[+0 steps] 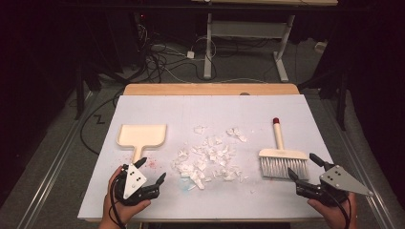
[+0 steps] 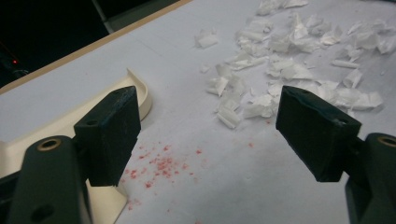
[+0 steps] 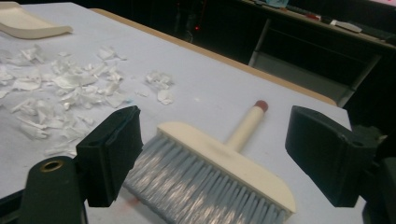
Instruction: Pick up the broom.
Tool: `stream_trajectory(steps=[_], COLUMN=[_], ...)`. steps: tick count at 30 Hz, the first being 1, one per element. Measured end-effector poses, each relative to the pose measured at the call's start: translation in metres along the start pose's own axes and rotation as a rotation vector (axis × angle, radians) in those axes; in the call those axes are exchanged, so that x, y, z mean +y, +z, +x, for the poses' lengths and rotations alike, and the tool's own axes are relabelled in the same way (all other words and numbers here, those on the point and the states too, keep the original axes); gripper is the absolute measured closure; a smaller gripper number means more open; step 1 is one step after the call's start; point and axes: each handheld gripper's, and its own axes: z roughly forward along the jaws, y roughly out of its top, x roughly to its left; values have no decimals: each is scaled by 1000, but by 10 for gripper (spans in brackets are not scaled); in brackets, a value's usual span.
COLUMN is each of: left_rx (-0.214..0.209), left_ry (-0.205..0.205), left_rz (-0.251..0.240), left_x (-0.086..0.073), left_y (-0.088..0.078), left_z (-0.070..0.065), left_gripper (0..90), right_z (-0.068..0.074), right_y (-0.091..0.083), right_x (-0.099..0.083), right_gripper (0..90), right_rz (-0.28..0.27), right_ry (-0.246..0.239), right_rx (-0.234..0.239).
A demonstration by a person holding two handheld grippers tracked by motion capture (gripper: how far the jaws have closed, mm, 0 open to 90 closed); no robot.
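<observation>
Both grippers hang at the near edge, jaws wide, nothing held; left gripper (image 1: 152,170) sits just beside the handle of the one cream dustpan (image 1: 142,135), near left; right gripper (image 1: 303,166) lines up on the one brush (image 1: 282,161), near right, bristles toward the person; between them lies a single scattered heap of paper scraps (image 1: 210,160), likely laid out for sweeping, too many to count.

No readable text, label, brand or number stands on anything here (tools and table surface are unmarked).
</observation>
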Motion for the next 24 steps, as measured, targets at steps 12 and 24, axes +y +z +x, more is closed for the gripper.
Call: stream_trajectory(steps=[12,24], left_rx=[-9,52], left_ry=[56,-16], left_rz=[7,8], left_x=[-1,-2], left_y=[4,3], left_z=[-5,-1], left_gripper=[219,231], right_z=[-9,-12], right_y=[8,12], right_x=[-2,4], right_gripper=[214,213], right_rz=[26,16], right_ry=[38,56], right_rx=[-58,-53])
